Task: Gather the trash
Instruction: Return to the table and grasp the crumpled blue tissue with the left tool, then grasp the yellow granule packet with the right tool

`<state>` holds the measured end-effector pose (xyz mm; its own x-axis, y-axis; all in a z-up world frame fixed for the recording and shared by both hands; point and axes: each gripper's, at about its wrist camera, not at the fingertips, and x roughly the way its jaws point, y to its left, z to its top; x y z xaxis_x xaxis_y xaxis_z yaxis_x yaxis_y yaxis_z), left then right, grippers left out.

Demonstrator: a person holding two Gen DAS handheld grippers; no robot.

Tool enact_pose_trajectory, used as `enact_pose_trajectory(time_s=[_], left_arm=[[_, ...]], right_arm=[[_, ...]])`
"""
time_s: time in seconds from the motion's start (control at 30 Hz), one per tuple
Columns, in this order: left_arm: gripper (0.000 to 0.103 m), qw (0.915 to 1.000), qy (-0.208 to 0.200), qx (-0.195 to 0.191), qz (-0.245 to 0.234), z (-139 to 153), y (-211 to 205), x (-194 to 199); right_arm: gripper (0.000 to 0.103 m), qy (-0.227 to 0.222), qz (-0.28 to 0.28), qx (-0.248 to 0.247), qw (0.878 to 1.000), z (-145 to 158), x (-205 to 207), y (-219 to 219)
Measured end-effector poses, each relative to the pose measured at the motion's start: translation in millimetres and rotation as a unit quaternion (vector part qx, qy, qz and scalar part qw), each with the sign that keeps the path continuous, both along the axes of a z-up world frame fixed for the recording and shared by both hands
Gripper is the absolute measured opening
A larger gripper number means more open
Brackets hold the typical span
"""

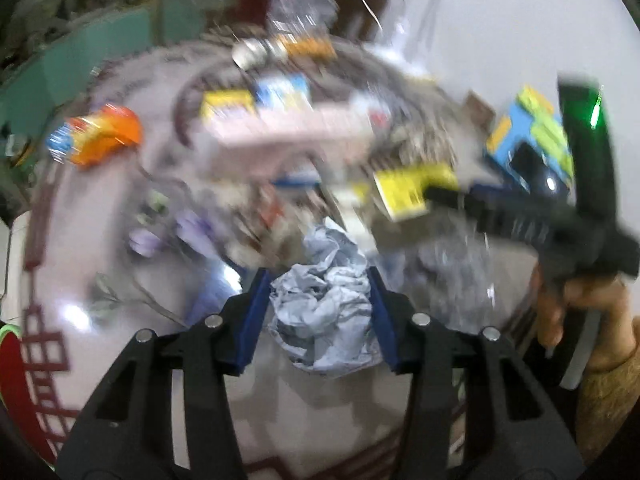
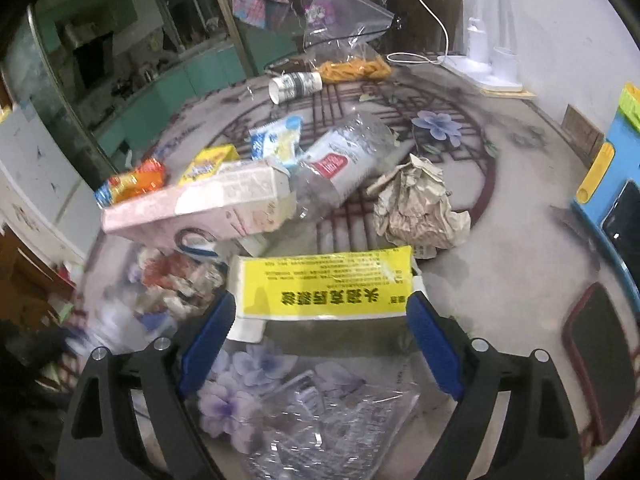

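With the left gripper (image 1: 320, 300) jaws pinched on a crumpled grey paper wad (image 1: 324, 312) above the tabletop (image 1: 300, 408), and the right gripper (image 2: 320, 332) jaws wide astride the yellow-labelled box (image 2: 326, 286), the springy wad may slip out and the box skid sideways.

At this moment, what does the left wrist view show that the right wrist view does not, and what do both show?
Left wrist only: the left gripper shut on a crumpled pale blue paper ball, and the hand carrying the right gripper.

Right wrist only: the right gripper open around a yellow-labelled white carton, a crumpled brown paper wad, a crushed clear plastic bottle and a tipped paper cup.

Both: the long pink cardboard box, the orange snack wrapper and the flower-patterned round table.
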<state>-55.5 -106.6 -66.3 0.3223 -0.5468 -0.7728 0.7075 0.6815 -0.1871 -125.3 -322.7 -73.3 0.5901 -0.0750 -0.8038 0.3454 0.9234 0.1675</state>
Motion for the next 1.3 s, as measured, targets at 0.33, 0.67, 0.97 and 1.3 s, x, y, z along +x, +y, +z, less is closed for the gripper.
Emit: enact_pose_trajectory(time_s=[0.33,0.67,0.97,1.3], left_arm=[[0.048,0.9967,0.017,-0.033,0.073,12.6,32.7,29.2],[0.048,0.9952,0.012,-0.030,0.093,13.0,37.7,35.8],[0.048,0.9890,-0.017,-0.036,0.142,24.8,59.4,43.9],[0.048,0.9756,-0.053,-0.064,0.203,50.9,101.8,49.9]], right_arm=[[0.095,0.143,0.189,-0.148,0.960,-16.9,46.3,25.6],[0.041,0.141,0.176,-0.193,0.955,-27.3,51.7,4.1],[0.016,0.071,0.140,-0.181,0.971,12.2,41.3,-0.5],[0.009,-0.039,0.099,-0.130,0.986,77.7,5.8,2.4]])
